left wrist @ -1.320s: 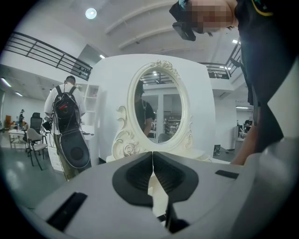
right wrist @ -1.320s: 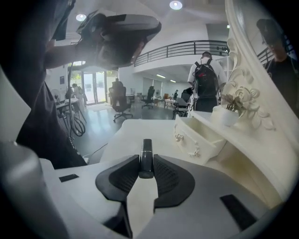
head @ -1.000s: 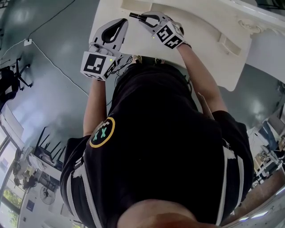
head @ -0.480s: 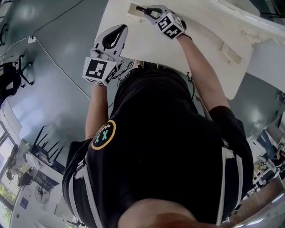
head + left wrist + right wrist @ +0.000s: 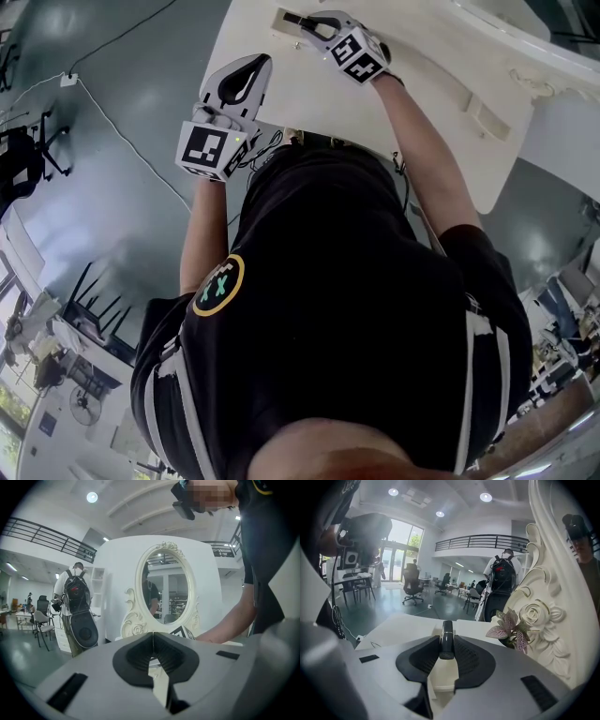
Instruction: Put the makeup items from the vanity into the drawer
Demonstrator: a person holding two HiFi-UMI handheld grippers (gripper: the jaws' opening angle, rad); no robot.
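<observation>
Black makeup tube (image 5: 447, 631) clamped in right tongs (image 5: 447, 643) | left tongs (image 5: 153, 637) closed (empty)

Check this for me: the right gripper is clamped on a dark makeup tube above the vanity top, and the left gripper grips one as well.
Wrong about the left gripper: the left gripper view shows its jaws together with nothing between them. The rest holds: the right gripper is clamped on a dark makeup tube above the vanity top.
</observation>
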